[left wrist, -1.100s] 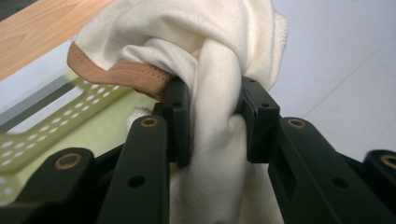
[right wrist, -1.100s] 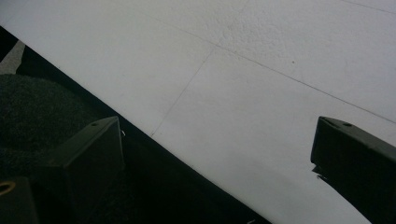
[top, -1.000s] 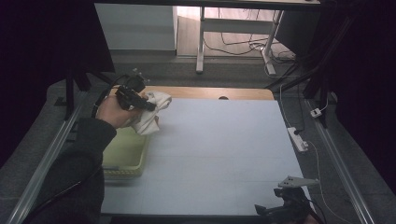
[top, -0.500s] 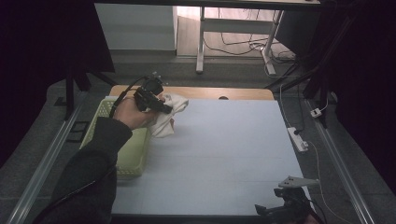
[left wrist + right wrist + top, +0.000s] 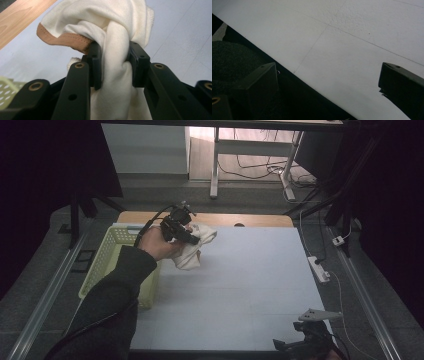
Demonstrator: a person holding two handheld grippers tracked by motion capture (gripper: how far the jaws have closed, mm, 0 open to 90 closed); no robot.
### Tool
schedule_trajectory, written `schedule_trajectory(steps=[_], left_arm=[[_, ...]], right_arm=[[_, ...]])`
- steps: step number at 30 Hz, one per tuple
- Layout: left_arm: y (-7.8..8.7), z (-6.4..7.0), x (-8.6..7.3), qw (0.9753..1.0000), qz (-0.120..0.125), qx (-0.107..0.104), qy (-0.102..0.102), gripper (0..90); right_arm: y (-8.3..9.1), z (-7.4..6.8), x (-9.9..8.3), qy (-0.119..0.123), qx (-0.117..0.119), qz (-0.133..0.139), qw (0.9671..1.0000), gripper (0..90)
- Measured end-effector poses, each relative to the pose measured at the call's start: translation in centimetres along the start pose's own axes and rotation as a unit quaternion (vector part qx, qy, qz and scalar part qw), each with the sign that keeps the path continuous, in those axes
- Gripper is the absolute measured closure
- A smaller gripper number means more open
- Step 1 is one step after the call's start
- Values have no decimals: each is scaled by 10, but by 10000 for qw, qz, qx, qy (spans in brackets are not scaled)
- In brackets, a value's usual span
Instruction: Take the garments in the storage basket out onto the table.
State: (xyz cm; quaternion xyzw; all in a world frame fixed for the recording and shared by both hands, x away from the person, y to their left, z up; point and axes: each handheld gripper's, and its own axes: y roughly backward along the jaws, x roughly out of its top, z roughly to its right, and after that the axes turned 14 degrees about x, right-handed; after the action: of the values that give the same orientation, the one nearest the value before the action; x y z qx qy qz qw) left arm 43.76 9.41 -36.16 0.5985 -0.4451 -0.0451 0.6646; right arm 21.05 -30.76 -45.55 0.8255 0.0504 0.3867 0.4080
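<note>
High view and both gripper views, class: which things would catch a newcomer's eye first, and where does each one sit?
First comes the cream cloth bunched in the left gripper, held above the far left part of the pale table; the left gripper view shows its tan hem beside the jaws. Next is the pale yellow basket at the table's left edge. The right gripper waits at the near right corner, jaws apart.
</note>
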Motion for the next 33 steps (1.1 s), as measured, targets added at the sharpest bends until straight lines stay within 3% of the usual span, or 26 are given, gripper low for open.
schedule_trajectory(steps=[14,23,33], left_arm=[[-19,29,19,9993,107,-162,-322,664],[-33,41,22,9989,201,-194,-366,664],[-54,49,18,9989,111,-274,-361,663]], right_arm=[[0,0,0,-5,37,19,10000,23],[1,0,0,-5,46,21,10000,24],[1,0,-1,0,45,25,10000,23]])
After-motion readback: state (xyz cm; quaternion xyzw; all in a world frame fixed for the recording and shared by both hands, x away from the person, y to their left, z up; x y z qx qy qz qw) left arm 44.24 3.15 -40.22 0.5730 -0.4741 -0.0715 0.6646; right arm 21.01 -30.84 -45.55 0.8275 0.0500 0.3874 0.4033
